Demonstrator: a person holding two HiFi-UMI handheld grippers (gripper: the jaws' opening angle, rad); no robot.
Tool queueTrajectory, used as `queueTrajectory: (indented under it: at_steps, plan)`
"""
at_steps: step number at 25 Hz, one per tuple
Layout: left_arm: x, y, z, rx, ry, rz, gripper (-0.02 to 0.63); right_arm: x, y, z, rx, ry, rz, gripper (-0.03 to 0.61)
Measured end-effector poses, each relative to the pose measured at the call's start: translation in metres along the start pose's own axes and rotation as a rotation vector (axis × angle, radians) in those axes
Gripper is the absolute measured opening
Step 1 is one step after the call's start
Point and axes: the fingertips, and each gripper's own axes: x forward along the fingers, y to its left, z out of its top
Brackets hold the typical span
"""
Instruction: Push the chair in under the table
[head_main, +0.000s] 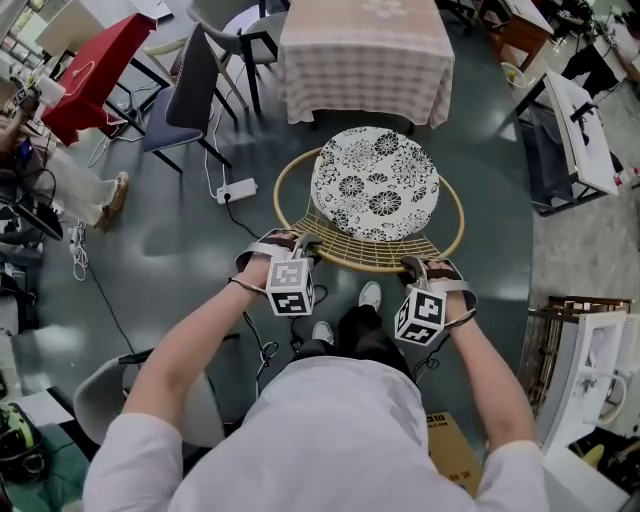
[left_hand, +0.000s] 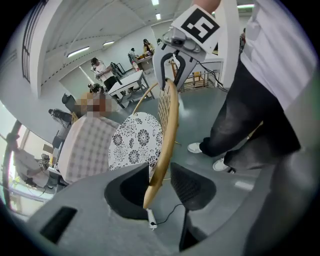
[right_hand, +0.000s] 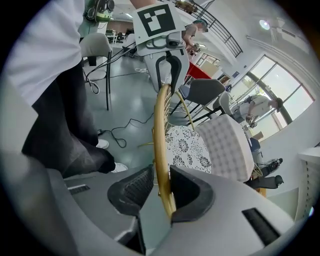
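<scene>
In the head view the left gripper (head_main: 290, 240) and right gripper (head_main: 428, 266) straddle the near rim (head_main: 355, 266) of the rattan chair (head_main: 350, 235), whose seat lies just beyond them, with the cloth-covered table (head_main: 365, 60) farther beyond. The left gripper view shows jaws apart, the rim between them. The right gripper view shows the same, unclamped.

Holds left tongs (head_main: 293, 247) and right tongs (head_main: 417, 270) at near rim of chair (head_main: 370, 262); faces cushion (head_main: 375, 185), just short of cloth-covered surface (head_main: 365, 60).
</scene>
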Motion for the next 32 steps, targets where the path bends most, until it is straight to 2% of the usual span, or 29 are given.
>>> queueTrajectory:
  at_steps: [4,10,13,20,32]
  plan:
    - [0.003,0.004,-0.003,0.083,0.045,0.009,0.099,0.004,-0.001,0.002,-0.009,0.000,0.031,0.077]
    - [0.005,0.001,-0.003,0.252,0.089,0.006,0.067,0.004,0.000,0.002,-0.024,-0.004,0.059,0.057]
    - [0.005,-0.001,-0.004,0.288,0.098,-0.020,0.060,0.003,0.000,0.004,-0.030,-0.008,0.087,0.055]
    - [0.008,-0.005,-0.002,0.315,0.103,-0.089,0.057,0.003,0.003,0.002,-0.043,-0.022,0.208,0.041]
    - [0.025,0.033,0.001,0.260,0.138,-0.078,0.057,0.021,-0.036,-0.012,-0.021,-0.021,0.196,0.041]
